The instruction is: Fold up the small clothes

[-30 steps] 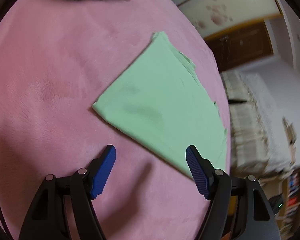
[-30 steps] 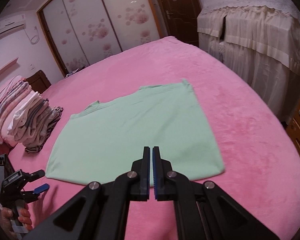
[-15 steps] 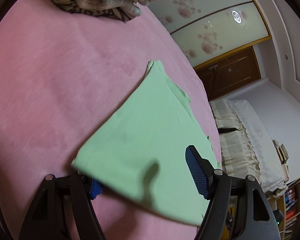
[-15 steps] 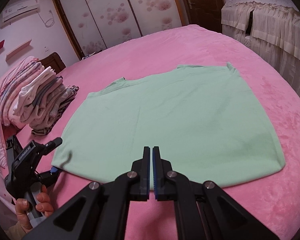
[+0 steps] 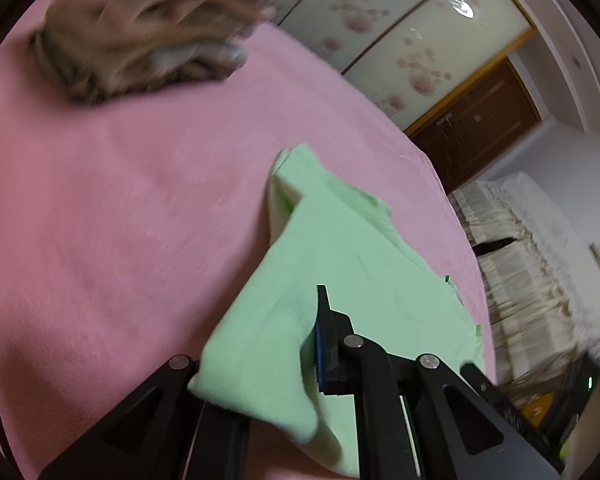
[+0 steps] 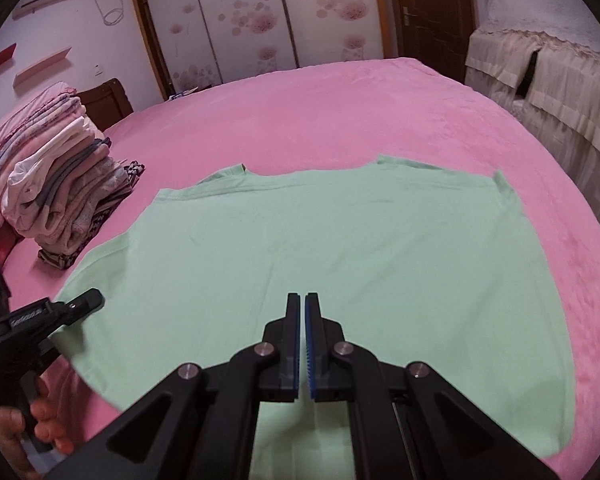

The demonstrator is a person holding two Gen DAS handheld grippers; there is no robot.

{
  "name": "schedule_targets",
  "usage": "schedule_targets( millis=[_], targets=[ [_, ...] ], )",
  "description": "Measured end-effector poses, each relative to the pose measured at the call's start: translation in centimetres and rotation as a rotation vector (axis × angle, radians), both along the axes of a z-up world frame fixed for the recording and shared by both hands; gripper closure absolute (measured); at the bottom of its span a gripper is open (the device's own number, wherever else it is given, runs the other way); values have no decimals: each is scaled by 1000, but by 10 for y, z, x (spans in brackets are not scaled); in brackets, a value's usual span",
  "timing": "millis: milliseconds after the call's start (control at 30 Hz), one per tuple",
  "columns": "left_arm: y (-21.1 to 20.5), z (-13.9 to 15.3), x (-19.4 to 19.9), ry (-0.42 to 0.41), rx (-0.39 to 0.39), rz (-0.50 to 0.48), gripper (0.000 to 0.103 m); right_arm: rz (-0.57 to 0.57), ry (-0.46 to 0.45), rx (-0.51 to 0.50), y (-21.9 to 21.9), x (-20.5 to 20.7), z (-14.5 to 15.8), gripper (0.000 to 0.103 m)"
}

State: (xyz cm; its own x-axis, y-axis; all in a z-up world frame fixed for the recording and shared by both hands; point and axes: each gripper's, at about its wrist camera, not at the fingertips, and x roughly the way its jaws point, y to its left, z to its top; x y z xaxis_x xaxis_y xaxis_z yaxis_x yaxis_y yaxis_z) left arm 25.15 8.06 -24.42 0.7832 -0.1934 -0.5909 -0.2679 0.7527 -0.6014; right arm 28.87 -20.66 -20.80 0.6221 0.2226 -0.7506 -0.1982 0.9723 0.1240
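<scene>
A light green T-shirt [image 6: 332, 248] lies spread on the pink bed [image 6: 340, 120]. My left gripper [image 5: 308, 336] is shut on the green T-shirt [image 5: 360, 264] at its near left corner, and the cloth drapes over the left finger and hides it. The left gripper also shows in the right wrist view [image 6: 44, 320], at the shirt's left corner, held by a hand. My right gripper [image 6: 302, 312] is shut and empty, low over the shirt's near edge at its middle.
A stack of folded clothes [image 6: 56, 188] stands on the bed at the left, beyond the shirt; it is blurred in the left wrist view [image 5: 140, 36]. A cream-covered cabinet [image 6: 548, 68] stands right of the bed. Wardrobe doors [image 6: 260, 20] are behind.
My left gripper moved onto the shirt's corner, closed on it and lifted it a little. My right gripper moved forward over the shirt's near edge, staying shut.
</scene>
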Motion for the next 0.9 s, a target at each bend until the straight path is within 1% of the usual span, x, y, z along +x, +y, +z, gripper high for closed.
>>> schedule_targets(
  millis=[133,267,367,433,567,600,700,767,900],
  targets=[
    [-7,21,-1,-31,80,-18,97,8,46,-14,10,23,-16,101],
    [-10,37,-1,-38,123,-33,97,15,111,-41,19,34,-40,101],
    [-16,49,-2,-36,159,-46,97,14,128,-53,20,36,-47,101],
    [-27,56,2,-33,189,-55,97,15,141,-51,20,38,-49,101],
    [-46,73,9,-37,249,-81,97,19,153,-29,16,39,-49,101],
    [-54,79,12,-39,276,-93,97,20,158,-19,14,40,-49,101],
    [-75,92,20,-41,338,-129,97,22,171,39,6,41,-46,101],
    [-98,100,27,-43,394,-172,97,7,168,80,-4,39,-39,101],
    [-154,106,38,-58,469,-274,97,-37,123,149,-37,20,-18,101]
  ],
)
